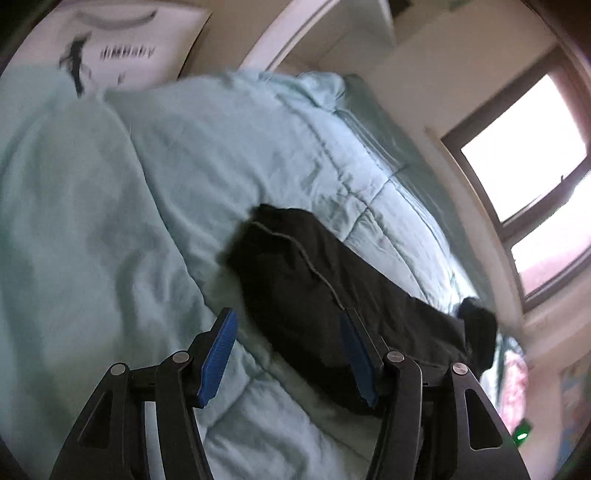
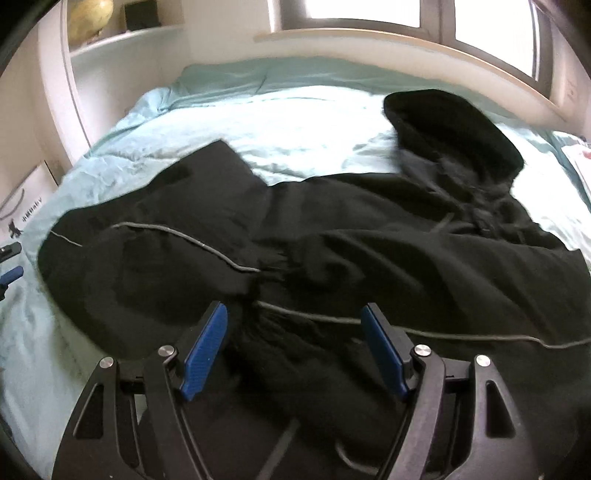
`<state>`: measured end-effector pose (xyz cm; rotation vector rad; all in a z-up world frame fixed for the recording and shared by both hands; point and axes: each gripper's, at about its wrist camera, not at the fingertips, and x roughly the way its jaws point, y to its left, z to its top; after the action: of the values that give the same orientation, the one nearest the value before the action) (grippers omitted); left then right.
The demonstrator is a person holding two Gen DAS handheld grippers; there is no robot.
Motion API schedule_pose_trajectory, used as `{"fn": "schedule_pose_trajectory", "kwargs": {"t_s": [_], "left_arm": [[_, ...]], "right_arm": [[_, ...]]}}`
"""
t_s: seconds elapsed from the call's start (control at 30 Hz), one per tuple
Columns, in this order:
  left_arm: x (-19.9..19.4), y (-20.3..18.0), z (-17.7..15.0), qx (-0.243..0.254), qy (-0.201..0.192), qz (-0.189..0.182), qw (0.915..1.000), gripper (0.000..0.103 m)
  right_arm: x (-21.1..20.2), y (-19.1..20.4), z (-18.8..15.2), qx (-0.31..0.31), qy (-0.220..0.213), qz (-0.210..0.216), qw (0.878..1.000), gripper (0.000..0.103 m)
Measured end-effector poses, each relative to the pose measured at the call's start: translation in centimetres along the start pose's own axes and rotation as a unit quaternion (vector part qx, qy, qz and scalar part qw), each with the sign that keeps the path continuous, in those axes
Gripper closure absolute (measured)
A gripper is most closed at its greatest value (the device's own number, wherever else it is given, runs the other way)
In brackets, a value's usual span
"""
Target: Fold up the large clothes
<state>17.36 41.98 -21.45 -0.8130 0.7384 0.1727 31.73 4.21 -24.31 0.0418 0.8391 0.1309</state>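
Blue-padded right gripper (image 2: 293, 345) nearest the lens, fingers spread wide, nothing between them, poised low over the rumpled black hooded garment (image 2: 332, 240) with its thin grey piping. Sprawls across the near half of the pale mint quilted bed (image 2: 295, 110), hood thrown up toward the far edge under the window (image 2: 406, 11), a sleeve folded back toward the left edge.

Left gripper (image 1: 288, 354) likewise spread and empty — aimed along the bed's left edge, tilted, right finger overlapping the black sleeve end in view; contact impossible to confirm.

Risks, judged from this: could pinch only the top layer where the cloth is bunched, dragging a crease instead of a clean fold. Could also catch the quilt along with the sleeve at the left edge — both soft, both lying flush. Uneven pull from two grippers set well apart likely to skew the garment. Motion blur in both views hints at fast travel; easy to overshoot.
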Motion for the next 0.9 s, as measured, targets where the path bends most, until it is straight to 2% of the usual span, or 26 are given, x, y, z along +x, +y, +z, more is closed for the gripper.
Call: {"fn": "schedule_pose_trajectory", "kwargs": {"t_s": [0.07,0.13,0.27,0.4,0.47,0.5,0.57,0.67,0.7,0.77,0.8,0.9], "left_arm": [[1.8,1.0,0.0,-0.019,0.012,-0.019,0.9996,0.044],[3.2,0.6,-0.7,-0.025,0.011,-0.022,0.9994,0.044],[4.9,0.4,-0.4,-0.024,0.002,-0.03,0.9993,0.044],[6.9,-0.5,0.3,-0.019,-0.003,-0.017,0.9997,0.044],[7.0,-1.0,0.2,-0.01,-0.016,0.002,0.9998,0.081],[6.8,-1.2,0.0,-0.008,-0.022,0.0,0.9997,0.083],[4.5,-2.1,-0.7,0.007,-0.072,0.009,0.9973,0.087],[-0.1,-2.9,-1.3,0.025,-0.147,0.034,0.9882,0.087],[-1.1,-2.7,-1.2,0.022,-0.156,0.033,0.987,0.087],[-1.7,-2.3,-0.9,0.012,-0.14,0.032,0.9896,0.087],[-1.3,-2.2,-0.9,0.013,-0.13,0.042,0.9905,0.087],[0.9,-2.1,-1.3,0.03,-0.105,0.084,0.9905,0.087]], "right_arm": [[2.4,0.8,-0.5,-0.01,0.012,-0.005,1.0,0.025],[3.5,0.6,-1.6,-0.008,0.013,-0.002,1.0,0.025],[3.6,-0.8,-2.0,0.018,0.006,0.025,0.999,0.024],[3.6,-0.6,-2.3,0.013,-0.003,0.02,1.0,0.023],[3.6,-0.6,-2.4,0.014,-0.004,0.023,1.0,0.023],[3.6,-0.6,-2.4,0.016,-0.004,0.026,1.0,0.022],[3.6,-0.9,-2.4,0.021,-0.004,0.033,0.999,0.022],[3.1,-1.0,-2.3,0.024,-0.004,0.032,0.999,0.023],[2.7,-1.0,-2.2,0.025,-0.009,0.03,0.999,0.026],[1.7,-0.8,-2.0,0.024,-0.023,0.022,0.999,0.033],[1.3,-0.6,-1.9,0.021,-0.029,0.024,0.999,0.036],[1.2,0.0,-1.7,0.012,-0.031,0.018,0.999,0.036]]}}
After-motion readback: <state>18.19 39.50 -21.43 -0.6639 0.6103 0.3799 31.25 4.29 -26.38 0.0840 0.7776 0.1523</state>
